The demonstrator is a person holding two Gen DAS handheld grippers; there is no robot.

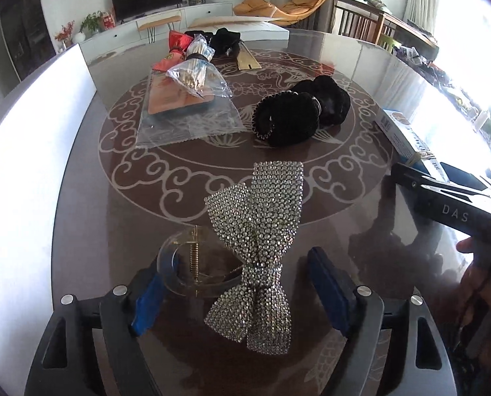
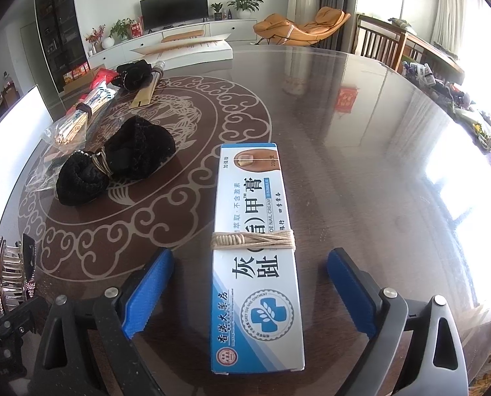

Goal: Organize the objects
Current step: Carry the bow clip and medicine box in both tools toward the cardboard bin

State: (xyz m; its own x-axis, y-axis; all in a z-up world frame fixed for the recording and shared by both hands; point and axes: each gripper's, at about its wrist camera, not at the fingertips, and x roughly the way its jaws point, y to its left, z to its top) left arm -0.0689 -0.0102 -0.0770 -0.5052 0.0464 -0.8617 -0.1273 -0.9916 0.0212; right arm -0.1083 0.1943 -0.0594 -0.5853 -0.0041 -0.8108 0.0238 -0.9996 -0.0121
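Observation:
A rhinestone bow hair clip (image 1: 262,250) lies on the dark patterned table (image 1: 113,217), between the blue pads of my open left gripper (image 1: 242,292); its clear claw part (image 1: 192,264) sits by the left pad. The clip also shows at the left edge of the right wrist view (image 2: 11,274). A blue-and-white nail cream box (image 2: 257,264) bound with string lies lengthwise between the pads of my open right gripper (image 2: 248,292); neither pad touches it. The box also shows in the left wrist view (image 1: 403,135).
A black fabric bundle (image 1: 298,112) (image 2: 113,165) lies mid-table. Behind it lie a bagged bundle of sticks (image 1: 195,72) on a tray, red packets, another black bundle (image 1: 224,41) and a gold strip (image 1: 248,59). The right gripper's body (image 1: 443,201) is at the right.

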